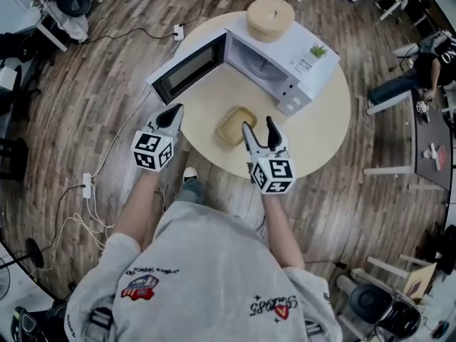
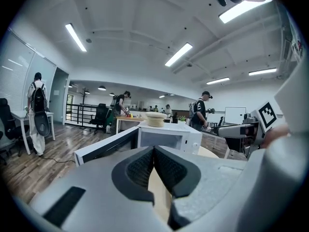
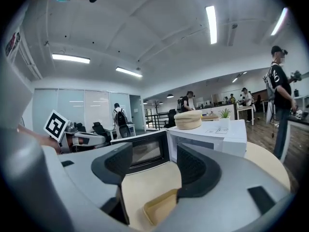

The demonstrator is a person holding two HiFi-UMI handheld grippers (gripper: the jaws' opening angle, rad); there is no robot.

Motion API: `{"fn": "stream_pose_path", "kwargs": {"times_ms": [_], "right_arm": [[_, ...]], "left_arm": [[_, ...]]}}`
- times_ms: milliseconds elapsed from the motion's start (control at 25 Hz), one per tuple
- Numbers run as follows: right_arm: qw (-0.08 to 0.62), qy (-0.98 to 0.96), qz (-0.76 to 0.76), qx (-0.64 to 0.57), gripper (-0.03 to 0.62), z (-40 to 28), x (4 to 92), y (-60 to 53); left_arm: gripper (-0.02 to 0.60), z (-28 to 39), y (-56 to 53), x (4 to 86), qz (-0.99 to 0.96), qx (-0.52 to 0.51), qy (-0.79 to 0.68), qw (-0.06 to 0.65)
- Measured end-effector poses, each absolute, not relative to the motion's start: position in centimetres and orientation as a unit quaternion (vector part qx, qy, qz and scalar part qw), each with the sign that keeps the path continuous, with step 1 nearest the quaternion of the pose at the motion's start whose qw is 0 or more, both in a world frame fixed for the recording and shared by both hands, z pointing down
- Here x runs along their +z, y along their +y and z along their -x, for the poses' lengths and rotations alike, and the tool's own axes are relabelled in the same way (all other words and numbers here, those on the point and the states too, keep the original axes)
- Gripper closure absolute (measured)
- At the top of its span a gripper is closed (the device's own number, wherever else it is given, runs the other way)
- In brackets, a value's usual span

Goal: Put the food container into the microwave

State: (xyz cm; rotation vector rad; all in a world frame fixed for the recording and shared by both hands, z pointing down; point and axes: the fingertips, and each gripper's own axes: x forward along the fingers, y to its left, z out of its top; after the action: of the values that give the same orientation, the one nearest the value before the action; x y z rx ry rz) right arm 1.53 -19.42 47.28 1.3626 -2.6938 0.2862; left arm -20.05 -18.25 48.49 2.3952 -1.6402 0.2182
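Observation:
A beige rectangular food container [image 1: 236, 125] lies on the round table [image 1: 324, 130] in front of the white microwave [image 1: 285, 55], whose door [image 1: 189, 68] is swung open to the left. My right gripper [image 1: 261, 132] is open just right of the container, which shows low between its jaws as the same container [image 3: 161, 206]. My left gripper [image 1: 171, 117] is shut with nothing in it, at the table's left edge below the door. In the left gripper view the microwave [image 2: 169, 137] and its door [image 2: 108, 146] stand ahead.
A round beige lidded box [image 1: 270, 17] and a small plant [image 1: 318, 50] sit on top of the microwave. Cables and a power strip [image 1: 87, 186] lie on the wooden floor at left. Desks, chairs and several people are farther off.

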Motion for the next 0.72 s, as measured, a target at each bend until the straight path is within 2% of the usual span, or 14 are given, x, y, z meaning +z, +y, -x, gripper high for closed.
{"fn": "stream_pose_path", "kwargs": {"times_ms": [240, 720], "right_arm": [[0.061, -0.857, -0.505, 0.088, 0.321, 0.0, 46.9, -23.0], [0.072, -0.817, -0.568, 0.074, 0.321, 1.3, 47.1, -25.1]], "left_arm": [[0.577, 20.6, -24.0, 48.6, -0.857, 0.077, -0.497, 0.113], [0.577, 20.5, -28.7, 50.1, -0.897, 0.079, -0.417, 0.12]]}}
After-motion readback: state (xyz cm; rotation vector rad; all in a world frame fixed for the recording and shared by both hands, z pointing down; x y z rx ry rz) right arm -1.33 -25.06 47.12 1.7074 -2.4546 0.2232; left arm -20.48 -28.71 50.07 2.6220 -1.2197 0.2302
